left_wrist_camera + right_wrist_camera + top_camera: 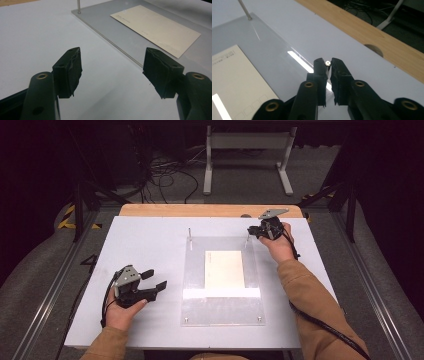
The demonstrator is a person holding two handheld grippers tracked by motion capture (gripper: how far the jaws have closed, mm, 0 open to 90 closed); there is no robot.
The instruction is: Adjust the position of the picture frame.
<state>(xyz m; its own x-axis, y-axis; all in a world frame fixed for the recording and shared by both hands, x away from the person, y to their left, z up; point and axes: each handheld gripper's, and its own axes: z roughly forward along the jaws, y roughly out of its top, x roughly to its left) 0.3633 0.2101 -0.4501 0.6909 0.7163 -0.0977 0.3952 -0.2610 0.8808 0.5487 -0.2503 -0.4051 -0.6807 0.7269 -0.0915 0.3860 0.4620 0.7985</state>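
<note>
A clear acrylic plate (220, 310) lies in the middle of the white table, with a cream card (224, 268) at its centre. Thin metal pins stand at its far corners, the far-left pin (189, 234) standing free. My right gripper (252, 232) is at the far-right corner. In the right gripper view its jaws (327, 61) stand a narrow slit apart, with the small silver pin head (327, 63) between their tips. My left gripper (156, 280) rests low over the table, left of the plate. It is open with nothing between its pads (72, 72), facing the plate edge (120, 32) and the card (155, 27).
Small screws sit at the plate's near corners (259, 319). A wooden strip (210, 210) runs along the table's far edge, with a round cut-out (374, 49) near my right gripper. Beyond it are a white stand (247, 150) and cables on the floor.
</note>
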